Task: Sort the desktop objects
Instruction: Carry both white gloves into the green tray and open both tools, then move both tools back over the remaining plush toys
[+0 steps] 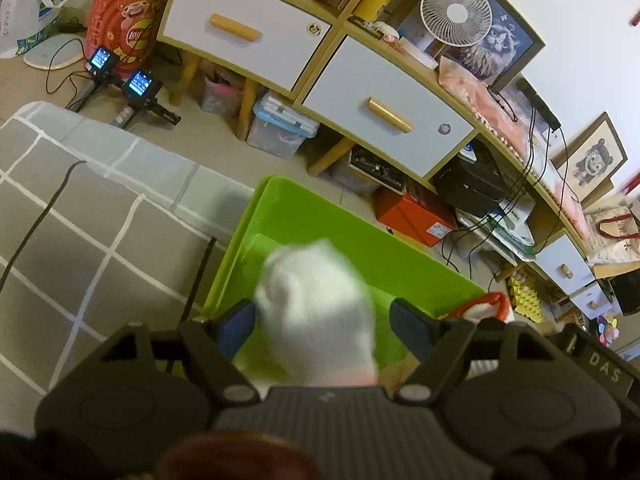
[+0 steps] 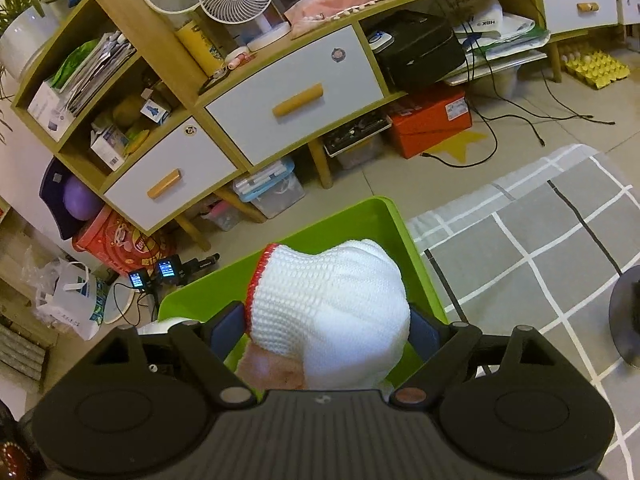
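Note:
A green plastic bin [image 1: 360,248] stands beside the grey checked cloth; it also shows in the right wrist view [image 2: 360,220]. My left gripper [image 1: 322,316] hangs over the bin with its jaws wide apart; a blurred white knitted glove [image 1: 316,312] sits between the fingers, touching only the left pad. My right gripper [image 2: 326,324] is over the same bin, its pads pressed on both sides of a white knitted glove with a red cuff [image 2: 332,296]. A red-and-white cuff [image 1: 486,304] shows at the bin's right edge in the left wrist view.
A low wooden cabinet with pale drawers [image 1: 372,104] runs behind the bin, with boxes and cables under it [image 1: 416,212]. Two small devices with lit screens [image 1: 138,82] lie on the floor. The grey checked cloth [image 2: 540,240] covers the surface beside the bin.

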The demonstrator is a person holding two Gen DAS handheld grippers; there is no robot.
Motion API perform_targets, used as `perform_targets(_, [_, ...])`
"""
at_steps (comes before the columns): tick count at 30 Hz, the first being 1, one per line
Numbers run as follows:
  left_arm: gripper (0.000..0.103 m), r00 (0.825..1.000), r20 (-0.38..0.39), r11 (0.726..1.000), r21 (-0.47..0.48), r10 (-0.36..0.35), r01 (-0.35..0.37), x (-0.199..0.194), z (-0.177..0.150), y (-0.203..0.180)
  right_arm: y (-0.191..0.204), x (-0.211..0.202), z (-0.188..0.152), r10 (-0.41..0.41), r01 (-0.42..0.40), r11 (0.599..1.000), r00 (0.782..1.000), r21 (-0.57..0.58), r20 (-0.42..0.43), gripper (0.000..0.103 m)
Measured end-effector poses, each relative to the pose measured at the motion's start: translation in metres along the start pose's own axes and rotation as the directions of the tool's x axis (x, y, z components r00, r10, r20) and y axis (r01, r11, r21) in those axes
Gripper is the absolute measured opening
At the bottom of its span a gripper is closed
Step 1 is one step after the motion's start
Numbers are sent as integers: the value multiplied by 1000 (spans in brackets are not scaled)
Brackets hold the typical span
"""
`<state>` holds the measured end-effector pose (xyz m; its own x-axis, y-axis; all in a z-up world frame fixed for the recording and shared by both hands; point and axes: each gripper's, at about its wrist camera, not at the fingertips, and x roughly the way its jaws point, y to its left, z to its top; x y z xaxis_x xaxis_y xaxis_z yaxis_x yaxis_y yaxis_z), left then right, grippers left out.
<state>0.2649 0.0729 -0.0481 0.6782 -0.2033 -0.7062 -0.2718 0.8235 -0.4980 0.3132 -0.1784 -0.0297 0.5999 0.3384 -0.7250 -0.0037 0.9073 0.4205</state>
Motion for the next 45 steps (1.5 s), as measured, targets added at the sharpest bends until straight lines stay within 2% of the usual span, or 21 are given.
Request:
perform_targets(12, [84, 1000, -12, 1000, 21, -3, 4, -2, -1, -8, 4, -16, 4, 41, -42, 999, 998, 20, 41, 93])
perform_targets(26, [88, 997, -61, 998, 43, 41, -38, -12, -7, -10, 7, -32, 2, -2, 2, 1000, 1000, -9, 9, 93])
perform_targets(33, [91, 996, -79, 996, 79, 43, -37, -33, -8, -19, 17, -46, -6, -20, 18, 998, 999, -63, -36, 93])
perform_targets(40, [96, 994, -82, 986, 154, 79, -65, -64, -9, -22, 14, -63, -15, 5, -17, 996, 992, -91, -123, 93])
perform_targets(45, [99, 990, -113, 984, 166, 85, -66, -76, -16, -17, 5, -74, -25, -29, 9, 993, 984, -115, -173, 93])
